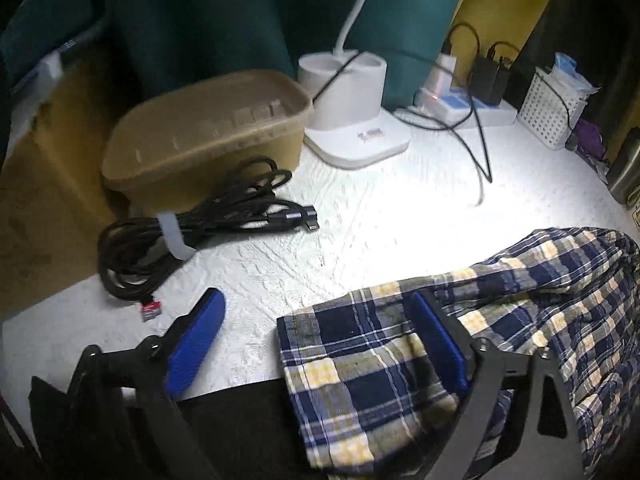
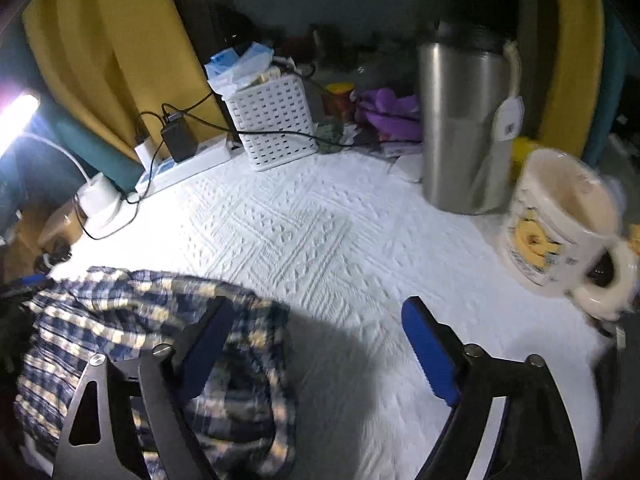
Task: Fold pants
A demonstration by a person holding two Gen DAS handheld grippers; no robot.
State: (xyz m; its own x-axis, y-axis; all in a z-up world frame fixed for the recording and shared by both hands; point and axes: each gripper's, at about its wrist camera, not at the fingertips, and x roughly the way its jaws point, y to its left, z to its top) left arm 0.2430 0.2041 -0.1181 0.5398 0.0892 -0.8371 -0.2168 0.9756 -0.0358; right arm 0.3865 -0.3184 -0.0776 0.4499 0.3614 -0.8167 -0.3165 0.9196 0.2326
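The plaid pants (image 1: 460,320), navy, white and yellow, lie crumpled at the near edge of a white textured tablecloth (image 1: 360,208), one end hanging over the edge. My left gripper (image 1: 316,320) stands open over their left corner; its right finger (image 1: 440,344) is above the cloth, its left finger (image 1: 196,340) over bare tablecloth. In the right wrist view the pants (image 2: 140,320) lie at lower left. My right gripper (image 2: 320,340) is open over their right end, with the left finger (image 2: 208,344) above the fabric and the right finger (image 2: 432,352) above the tablecloth (image 2: 320,220). No pad presses on the fabric.
A coiled black cable (image 1: 192,232), a tan tub (image 1: 208,132), a white lamp base (image 1: 352,112) and a power strip (image 1: 460,100) stand at the back left. A white basket (image 2: 272,120), a steel tumbler (image 2: 464,120) and a mug (image 2: 560,220) stand at the right.
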